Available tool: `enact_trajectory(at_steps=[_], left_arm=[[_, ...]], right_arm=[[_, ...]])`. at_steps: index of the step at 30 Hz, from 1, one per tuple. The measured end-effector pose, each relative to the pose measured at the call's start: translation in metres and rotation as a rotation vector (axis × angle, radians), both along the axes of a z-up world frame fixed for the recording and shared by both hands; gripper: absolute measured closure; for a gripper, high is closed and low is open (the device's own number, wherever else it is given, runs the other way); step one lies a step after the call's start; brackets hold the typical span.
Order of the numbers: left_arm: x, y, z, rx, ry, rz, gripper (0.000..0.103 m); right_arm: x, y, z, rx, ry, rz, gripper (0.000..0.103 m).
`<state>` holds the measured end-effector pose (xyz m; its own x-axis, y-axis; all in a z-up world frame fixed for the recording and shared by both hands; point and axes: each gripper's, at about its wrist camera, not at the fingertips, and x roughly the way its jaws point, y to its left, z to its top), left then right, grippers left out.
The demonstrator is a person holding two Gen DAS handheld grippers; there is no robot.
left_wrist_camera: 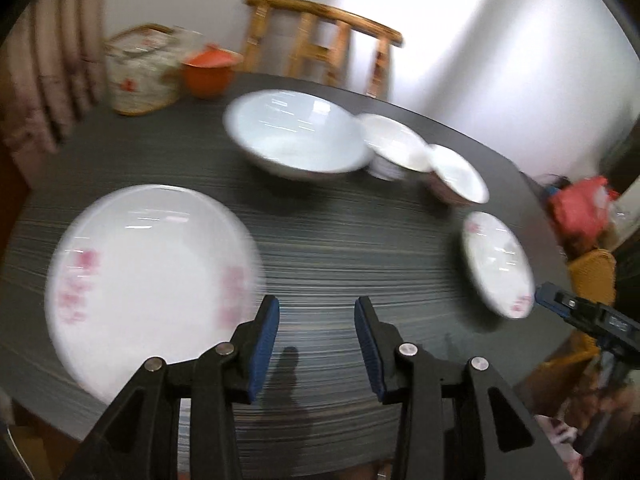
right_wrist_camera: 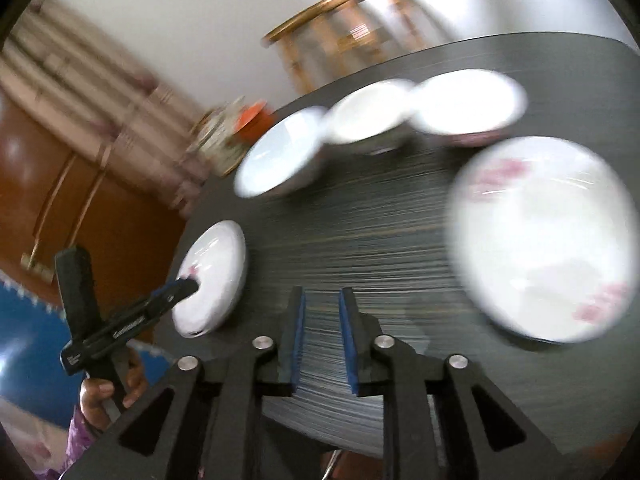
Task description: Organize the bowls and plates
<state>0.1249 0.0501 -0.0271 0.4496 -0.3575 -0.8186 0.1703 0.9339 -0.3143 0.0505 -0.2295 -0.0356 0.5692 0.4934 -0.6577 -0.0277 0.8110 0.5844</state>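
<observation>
A white plate with pink flowers [left_wrist_camera: 152, 276] lies on the dark table [left_wrist_camera: 340, 248], just left of my left gripper [left_wrist_camera: 317, 308], which is open and empty above the table's near edge. A second pink-flowered plate [left_wrist_camera: 498, 264] lies at the right, with my right gripper's tip touching its near rim. A large white bowl [left_wrist_camera: 296, 140] and two smaller bowls [left_wrist_camera: 396, 144] [left_wrist_camera: 460, 174] stand in a row behind. In the right wrist view my right gripper [right_wrist_camera: 322, 300] is open and empty; the near plate [right_wrist_camera: 544, 236] is at its right, the far plate [right_wrist_camera: 214, 276] by the left gripper.
A wicker basket [left_wrist_camera: 140, 72] and an orange lidded pot [left_wrist_camera: 210, 70] stand at the table's far left. A wooden chair [left_wrist_camera: 320, 40] is behind the table. Curtains hang at the left. Red bags [left_wrist_camera: 580, 204] lie off the table's right edge.
</observation>
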Motion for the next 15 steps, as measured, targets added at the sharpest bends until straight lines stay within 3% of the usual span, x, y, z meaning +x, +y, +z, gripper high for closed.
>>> enact_trajectory(at_steps=[4, 8, 15], left_arm=[[0.016, -0.054, -0.006, -0.119, 0.078, -0.071, 0.063], [0.033, -0.105, -0.016, -0.169, 0.148, -0.121, 0.063], [0.066, -0.157, -0.043, -0.255, 0.268, -0.114, 0.063]], right_arm=[[-0.029, -0.085, -0.001, -0.040, 0.012, -0.168, 0.073], [-0.036, -0.149, -0.007, -0.074, 0.038, -0.274, 0.073], [-0.011, -0.199, -0.037, 0.038, 0.104, -0.256, 0.073]])
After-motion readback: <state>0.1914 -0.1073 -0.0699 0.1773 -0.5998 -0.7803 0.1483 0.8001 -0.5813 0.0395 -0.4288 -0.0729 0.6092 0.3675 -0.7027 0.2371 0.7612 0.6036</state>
